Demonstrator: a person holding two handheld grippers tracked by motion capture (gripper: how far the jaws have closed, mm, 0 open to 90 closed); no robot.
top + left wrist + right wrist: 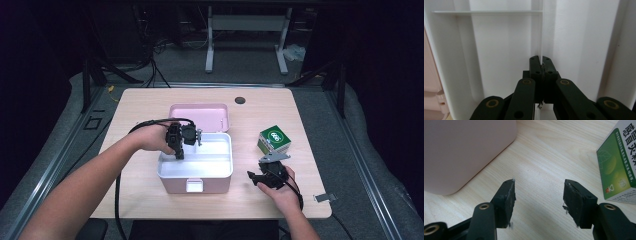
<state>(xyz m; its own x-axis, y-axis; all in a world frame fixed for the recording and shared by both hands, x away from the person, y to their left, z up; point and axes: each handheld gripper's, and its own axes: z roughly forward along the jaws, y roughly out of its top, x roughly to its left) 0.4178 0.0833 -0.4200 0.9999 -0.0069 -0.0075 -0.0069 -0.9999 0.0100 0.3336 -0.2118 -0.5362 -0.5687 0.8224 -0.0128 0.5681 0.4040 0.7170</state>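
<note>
Left gripper [179, 148] down inside open pink storage box [195, 179], fingers [535, 65] pinched tight on thin white divider [542, 30] of inner tray. Right gripper [537, 200] low over bench [150, 107], fingers spread wide, holding nothing. Green-and-white carton [274, 139] just beyond, right of box.

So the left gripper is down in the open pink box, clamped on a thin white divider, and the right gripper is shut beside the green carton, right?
Not quite: the right gripper is open, as the right gripper view shows, its jaws apart over bare table beside the green carton. The rest holds.
</note>
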